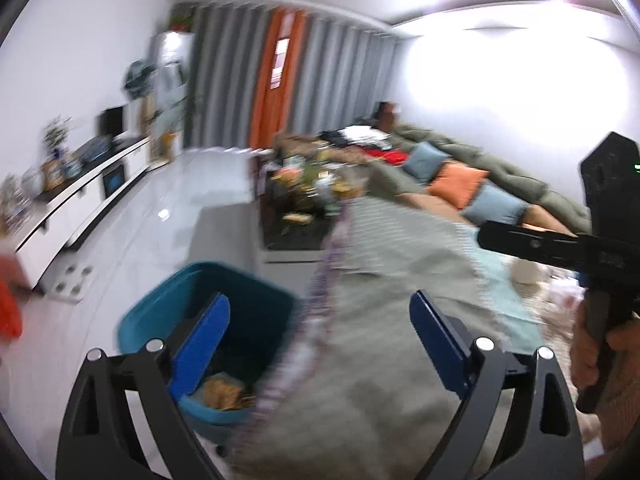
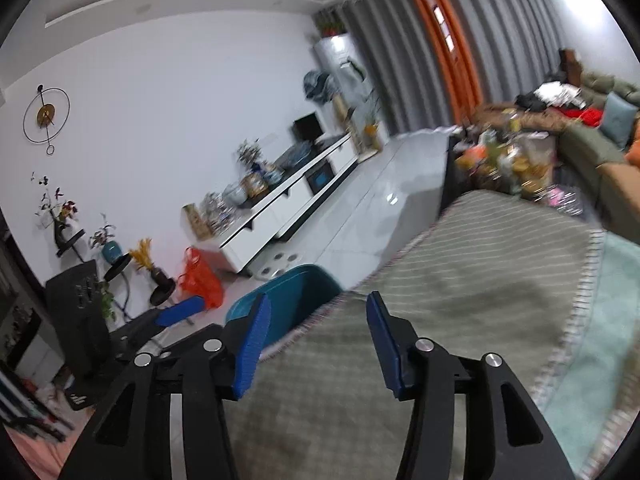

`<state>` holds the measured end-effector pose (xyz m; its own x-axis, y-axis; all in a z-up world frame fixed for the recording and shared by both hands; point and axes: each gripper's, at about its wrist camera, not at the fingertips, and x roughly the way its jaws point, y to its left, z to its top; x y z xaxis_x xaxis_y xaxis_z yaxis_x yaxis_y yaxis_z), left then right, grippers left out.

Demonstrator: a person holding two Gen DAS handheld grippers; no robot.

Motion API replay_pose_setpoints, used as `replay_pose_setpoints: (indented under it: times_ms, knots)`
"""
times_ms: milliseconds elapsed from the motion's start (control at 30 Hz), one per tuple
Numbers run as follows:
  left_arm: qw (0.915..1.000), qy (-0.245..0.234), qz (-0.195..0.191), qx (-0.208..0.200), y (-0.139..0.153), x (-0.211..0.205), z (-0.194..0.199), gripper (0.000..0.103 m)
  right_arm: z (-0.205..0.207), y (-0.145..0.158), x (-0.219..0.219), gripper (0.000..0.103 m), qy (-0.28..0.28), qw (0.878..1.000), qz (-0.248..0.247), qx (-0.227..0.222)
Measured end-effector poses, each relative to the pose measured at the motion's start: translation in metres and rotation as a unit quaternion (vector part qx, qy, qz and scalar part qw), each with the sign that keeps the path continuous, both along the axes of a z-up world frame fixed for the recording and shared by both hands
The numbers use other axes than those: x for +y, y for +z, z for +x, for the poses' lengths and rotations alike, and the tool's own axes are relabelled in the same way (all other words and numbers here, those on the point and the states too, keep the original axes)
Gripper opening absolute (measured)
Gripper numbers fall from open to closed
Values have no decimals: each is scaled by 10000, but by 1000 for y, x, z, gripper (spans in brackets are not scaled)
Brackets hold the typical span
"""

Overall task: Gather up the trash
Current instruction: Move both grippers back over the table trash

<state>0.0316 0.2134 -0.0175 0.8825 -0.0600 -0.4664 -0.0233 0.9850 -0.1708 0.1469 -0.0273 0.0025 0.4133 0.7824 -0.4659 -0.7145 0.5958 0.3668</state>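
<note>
A teal trash bin (image 1: 208,320) stands on the floor beside the table's left edge, with tan crumpled trash (image 1: 224,394) at its bottom. My left gripper (image 1: 320,344) is open and empty, its left finger over the bin and its right finger over the striped grey tablecloth (image 1: 384,344). My right gripper (image 2: 316,344) is open and empty above the same cloth (image 2: 460,272), with the bin (image 2: 288,304) just past its left finger. The right gripper's body shows at the right of the left wrist view (image 1: 600,240), and one of the left gripper's fingers (image 2: 180,310) shows at the left of the right wrist view.
A cluttered dark coffee table (image 1: 308,192) stands beyond the cloth-covered table. A sofa with cushions (image 1: 460,184) runs along the right. A white TV cabinet (image 2: 288,208) lines the left wall. An orange bag (image 2: 200,276) and plant stands (image 2: 120,268) are on the floor.
</note>
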Motion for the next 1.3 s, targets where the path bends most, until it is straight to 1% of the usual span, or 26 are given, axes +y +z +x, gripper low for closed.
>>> replay_pose_setpoints:
  times_ms: [100,200,233,300,400,500,600,633,800,900,967,1000,1067,1100,1233,1300]
  knots:
    - [9990,-433,-41,-64,4,-33,-2,92,-13,3,-37,53,-321,9993,-57,-187]
    - [9958,-919,-33,-48,2,-70,-2,92,-25,1,-78,53,-686,9971,-167,-301]
    - [9935,-1141,-13,-47,2,-87,-2,92,-29,-1,-95,53,-842,9957,-205,-313]
    - [9896,-1440,-14,-14,-2,-107,-2,92,-36,-4,-122,53,-1107,9931,-247,-281]
    - [9819,-1891,-3,17,-6,-143,0,92,-44,-11,-165,53,-1656,9854,-325,-212]
    - [9724,-2327,-97,127,-13,-173,4,92,-51,-19,-200,54,-2137,9761,-384,-108]
    - [9613,-2745,-86,219,-20,-204,6,92,-58,-25,-227,54,-2513,9669,-447,-17]
    - [9566,-2903,-77,247,-22,-219,5,92,-60,-27,-235,54,-2605,9646,-420,22]
    - [9353,-3521,-94,353,-29,-266,6,92,-67,-32,-277,54,-3029,9524,-339,67]
    - [9192,-3901,-184,509,-33,-292,10,92,-67,-35,-297,54,-3205,9468,-268,87]
    - [9111,-4077,-152,592,-36,-311,12,91,-68,-39,-309,54,-3258,9452,-162,147]
    - [9054,-4191,-124,665,-39,-323,15,91,-68,-41,-313,54,-3295,9439,-112,182]
    - [9012,-4259,-116,797,-43,-338,21,90,-68,-44,-321,54,-3346,9421,-86,212]
    - [8974,-4323,-144,878,-45,-346,25,88,-68,-46,-324,54,-3370,9412,-68,236]
    - [8927,-4339,-239,1198,-55,-366,42,85,-69,-55,-337,54,-3418,9392,13,337]
    - [8920,-4305,-256,1357,-60,-374,50,84,-67,-58,-340,54,-3434,9384,41,391]
